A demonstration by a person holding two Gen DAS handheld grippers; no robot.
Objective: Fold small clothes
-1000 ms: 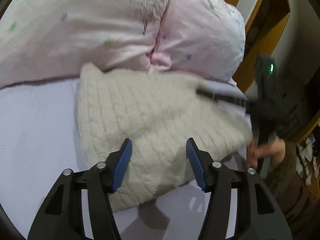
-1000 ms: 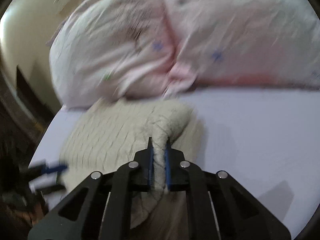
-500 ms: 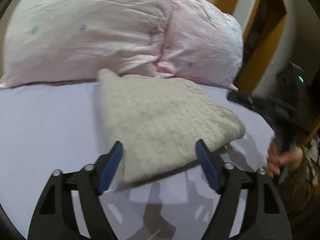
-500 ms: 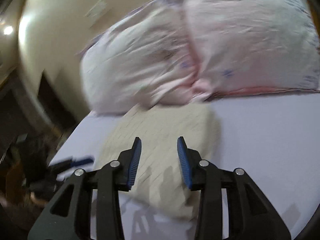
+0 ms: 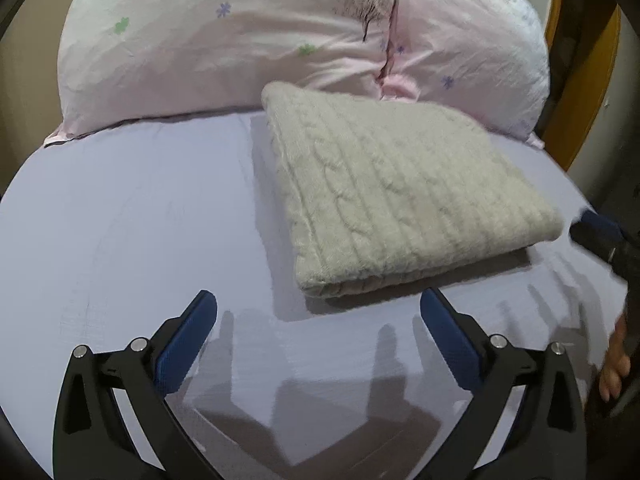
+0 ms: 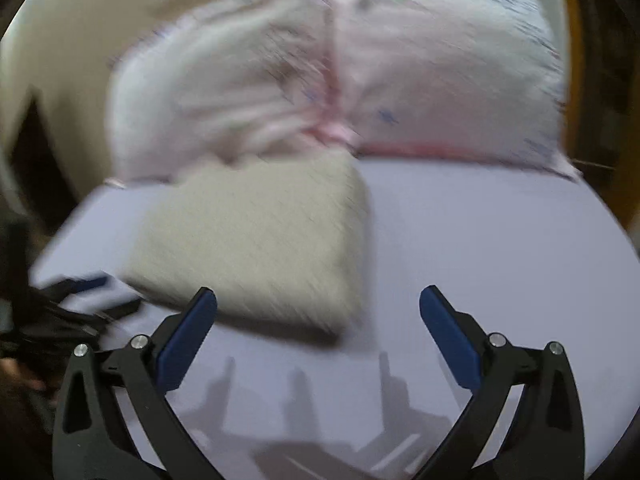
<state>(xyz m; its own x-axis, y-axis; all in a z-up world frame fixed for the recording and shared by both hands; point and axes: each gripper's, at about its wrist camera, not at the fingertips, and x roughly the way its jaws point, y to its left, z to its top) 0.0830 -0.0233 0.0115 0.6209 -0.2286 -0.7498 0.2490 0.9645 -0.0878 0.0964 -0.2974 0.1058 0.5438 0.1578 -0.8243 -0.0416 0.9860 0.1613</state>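
Observation:
A cream cable-knit garment [image 5: 392,188] lies folded into a thick rectangle on the lavender bed sheet [image 5: 132,216], its far corner against the pillows. My left gripper [image 5: 318,312] is open and empty, just short of the garment's near edge. In the right wrist view the same garment [image 6: 260,236] is blurred, ahead and to the left. My right gripper [image 6: 318,308] is open and empty, apart from the garment. The right gripper's tip [image 5: 596,232] shows at the right edge of the left wrist view. The left gripper [image 6: 80,292] shows at the left of the right wrist view.
Two pink flowered pillows [image 5: 248,36] lie along the head of the bed behind the garment; they also show in the right wrist view [image 6: 328,76]. An orange wooden frame [image 5: 580,92] stands at the far right. The bed's right edge runs near the right gripper.
My right gripper let go of the garment's fold, opened wide and drew back. My left gripper also drew back off the garment. The garment now lies flat and folded.

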